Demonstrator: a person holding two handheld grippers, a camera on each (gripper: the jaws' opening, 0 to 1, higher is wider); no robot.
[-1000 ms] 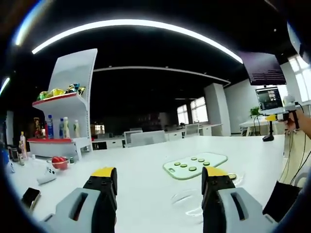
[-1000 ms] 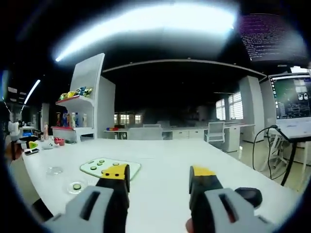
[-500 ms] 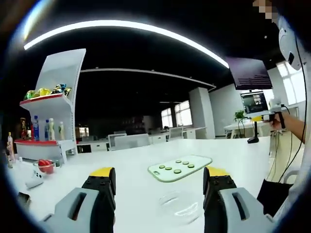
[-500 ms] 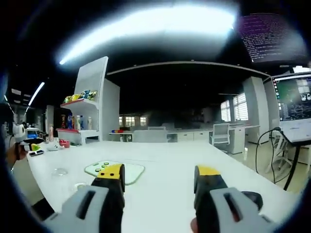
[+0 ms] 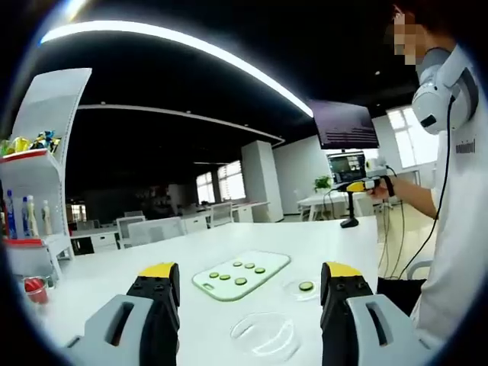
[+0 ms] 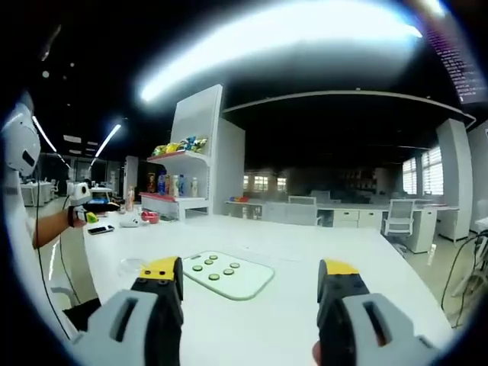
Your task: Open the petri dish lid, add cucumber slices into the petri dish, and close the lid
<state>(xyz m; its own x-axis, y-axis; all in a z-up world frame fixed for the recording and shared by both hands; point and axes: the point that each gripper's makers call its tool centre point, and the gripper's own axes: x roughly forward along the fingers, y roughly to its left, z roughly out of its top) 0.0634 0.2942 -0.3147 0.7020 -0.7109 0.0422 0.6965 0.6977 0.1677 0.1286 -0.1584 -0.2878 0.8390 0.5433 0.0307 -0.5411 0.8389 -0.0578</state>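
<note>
Hovering spread and empty, left tongs (image 5: 248, 280) and right tongs (image 6: 250, 277) sit above the desk (image 5: 335, 236); clear lid (image 5: 264, 334) risks slipping; cucumber slices (image 5: 235, 272) could scatter.

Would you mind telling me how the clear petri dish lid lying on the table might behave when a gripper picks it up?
The petri dish lid looks thin, clear and glossy, so it is probably light, rigid and slippery. It lies flat and shallow on the white table, so it may slide rather than lift.

Pale green board (image 5: 240, 274) with dark green cucumber slices (image 5: 233, 272) on a white table (image 5: 335, 240).
</note>
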